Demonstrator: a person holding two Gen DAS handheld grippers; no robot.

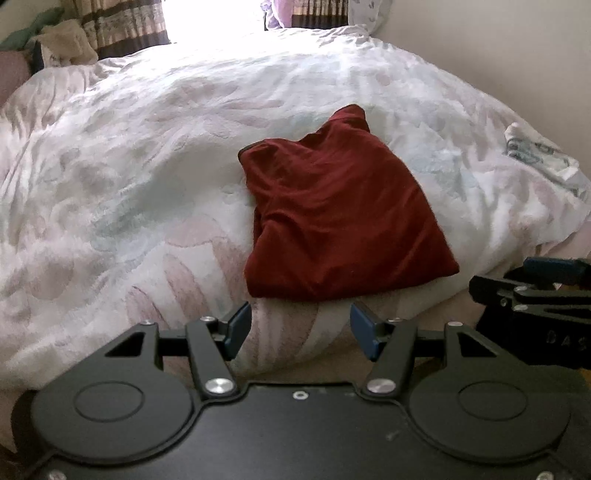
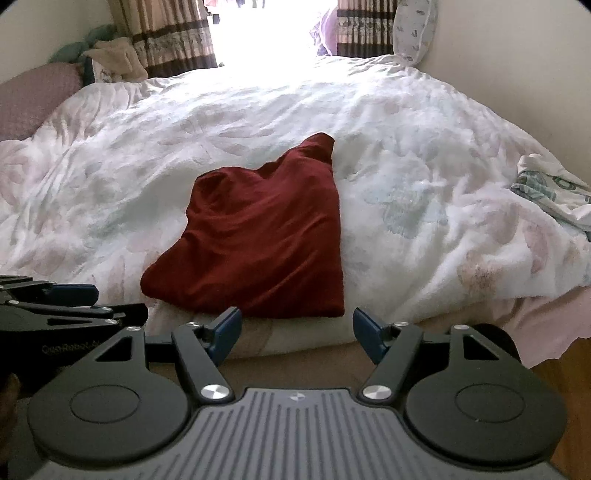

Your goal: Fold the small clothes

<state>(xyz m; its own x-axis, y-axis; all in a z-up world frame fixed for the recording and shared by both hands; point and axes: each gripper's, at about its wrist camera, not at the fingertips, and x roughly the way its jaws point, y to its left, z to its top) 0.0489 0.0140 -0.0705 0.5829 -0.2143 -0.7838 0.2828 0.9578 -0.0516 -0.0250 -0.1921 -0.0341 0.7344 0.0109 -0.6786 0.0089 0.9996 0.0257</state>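
Garment (image 1: 340, 210) of dark red cloth lies folded into a rough wedge near the front edge of the bed, on a white duvet (image 1: 129, 166) with a faint pink and pale blue leaf pattern. Its wide end faces the cameras and its narrow end points away toward the bright window; soft creases run across its top. In the right wrist view the same red piece (image 2: 258, 236) sits just left of centre, its right edge straight and its left edge slanting outward toward the near corner.

The left gripper (image 1: 301, 330) hangs just short of the wide end, fingers spread wide with nothing between the blue pads (image 1: 238, 326), and it does not touch the cloth. The right gripper (image 2: 297, 334) sits likewise before the bed edge, fingers spread apart and empty, with the near hem of the cloth just beyond its left pad. Each gripper shows at the side of the other's view, the two close together.

On the far right of the duvet lies a crumpled white cloth with blue-green print (image 2: 554, 192), well apart from the red piece. At the head of the bed a patterned pillow (image 2: 413, 29) leans against the wall, striped curtains (image 2: 170, 37) flank the window, and a mauve cushion (image 2: 33, 99) rests at the left.
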